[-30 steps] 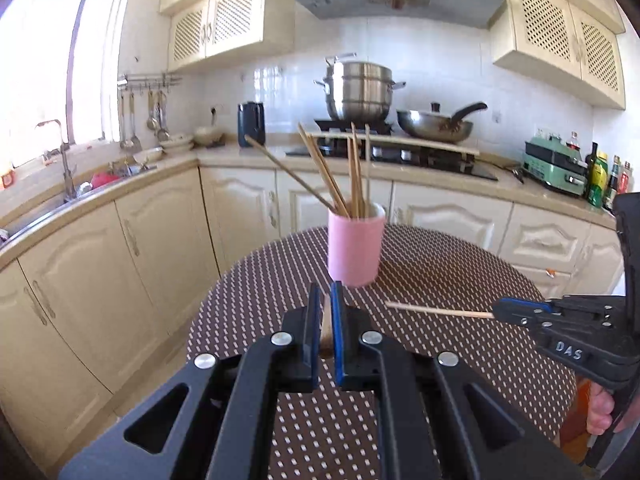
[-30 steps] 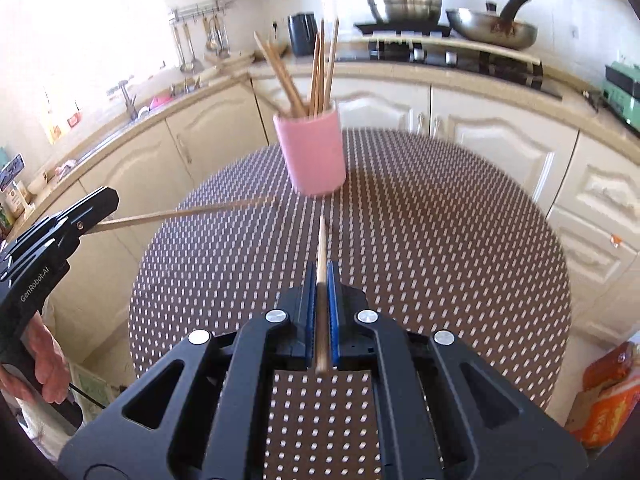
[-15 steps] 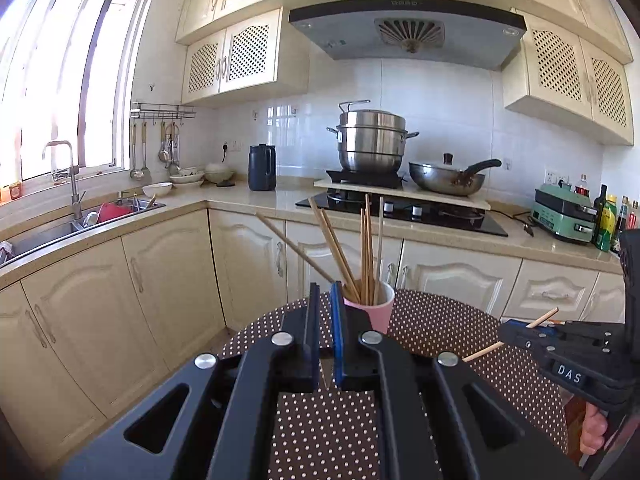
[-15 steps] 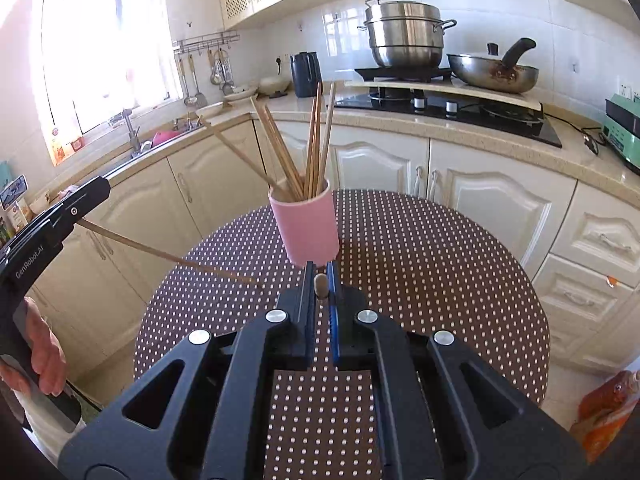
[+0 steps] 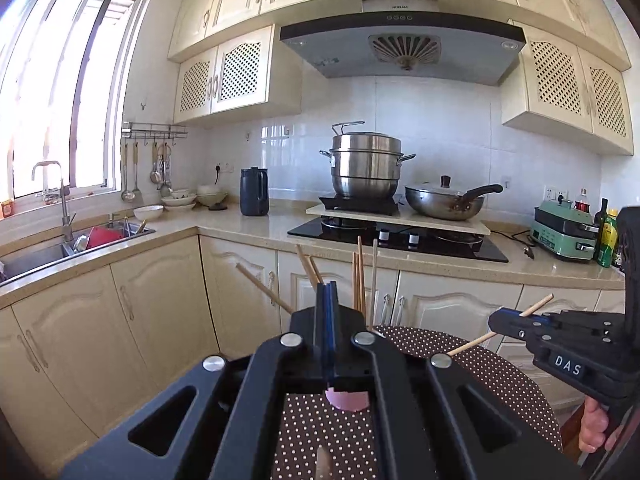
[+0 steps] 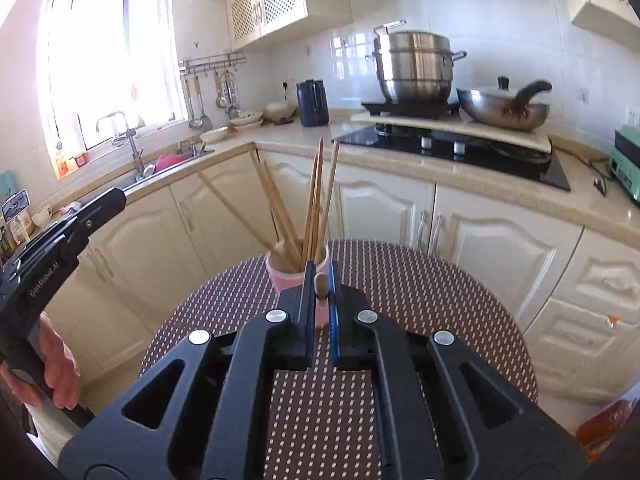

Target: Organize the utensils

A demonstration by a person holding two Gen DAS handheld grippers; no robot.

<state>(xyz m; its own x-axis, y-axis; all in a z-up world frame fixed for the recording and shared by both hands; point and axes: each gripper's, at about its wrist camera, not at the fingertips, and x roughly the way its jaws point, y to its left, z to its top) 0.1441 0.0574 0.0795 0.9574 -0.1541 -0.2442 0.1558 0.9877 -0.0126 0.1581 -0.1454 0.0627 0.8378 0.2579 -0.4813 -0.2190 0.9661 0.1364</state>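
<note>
A pink cup stands on the round counter, which has a brown cloth with white dots. The cup is near the far edge of the counter. A bunch of wooden chopsticks stands in the cup. Some stand almost straight up and some lean out to the left. The right claw is up above the counter, just in front of the cup. It is clamped on one more chopstick. From the right wrist camera you see only the round end of that stick between the two fingers. From the left wrist camera you see it from the side. It is tilted, and it pokes out of both sides of the claw. The right hand holds the handle of that claw down low. The left claw is up in the air too, on the left side of the cup. Its two fingers are pressed together, and no stick shows between them. The left hand holds its handle. Behind the round counter are cream cupboards and a long worktop. On the stove stand a big steel pot and a pan. A black jug stands by the wall, and the sink is under the window.
</note>
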